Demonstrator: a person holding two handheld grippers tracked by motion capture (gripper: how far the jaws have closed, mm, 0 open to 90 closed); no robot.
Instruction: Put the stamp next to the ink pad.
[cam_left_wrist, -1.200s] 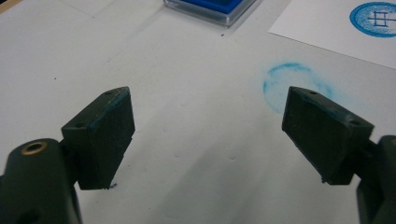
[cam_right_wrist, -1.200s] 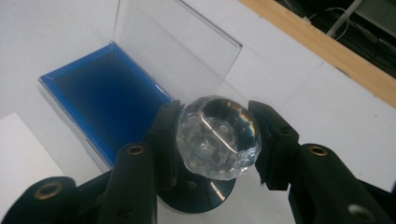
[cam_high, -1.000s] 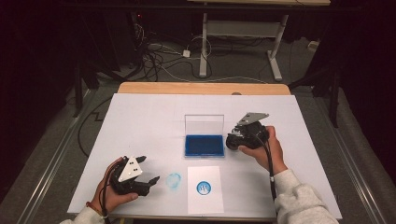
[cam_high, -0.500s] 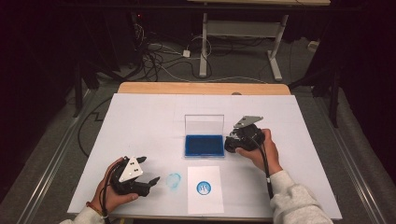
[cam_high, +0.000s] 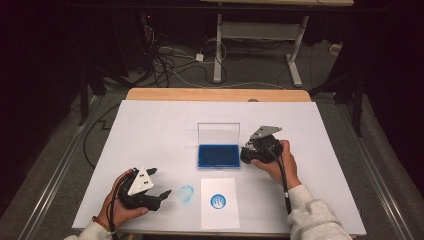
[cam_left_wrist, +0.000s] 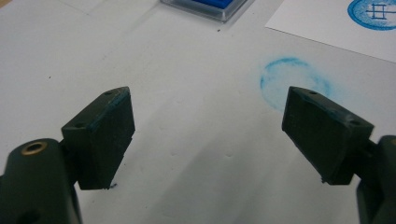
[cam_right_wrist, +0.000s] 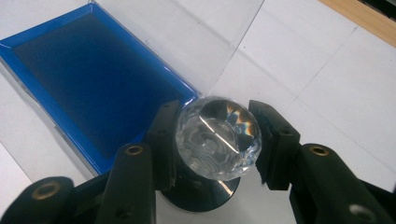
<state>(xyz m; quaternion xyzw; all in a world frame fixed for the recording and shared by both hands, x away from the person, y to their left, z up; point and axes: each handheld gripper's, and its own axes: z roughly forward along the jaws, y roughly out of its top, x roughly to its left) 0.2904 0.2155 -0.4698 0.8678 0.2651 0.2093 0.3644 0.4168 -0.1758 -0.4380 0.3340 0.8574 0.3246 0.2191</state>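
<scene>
The right tongs (cam_right_wrist: 217, 140) grip a clear faceted stamp knob (cam_right_wrist: 217, 137) between their pads, its dark base resting on the worktop (cam_high: 150, 130) just beside the open blue ink pad (cam_right_wrist: 93, 79). The left tongs (cam_left_wrist: 208, 126) stand wide and hold nothing, with a faint blue ring smudge (cam_left_wrist: 275, 79) just ahead and a stamped paper (cam_high: 219, 202) near them.

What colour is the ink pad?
Blue ink pad, seen best in the right gripper view.

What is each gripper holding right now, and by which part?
The right gripper clamps a stamp by its clear faceted knob. The left gripper is open and holds nothing.
</scene>
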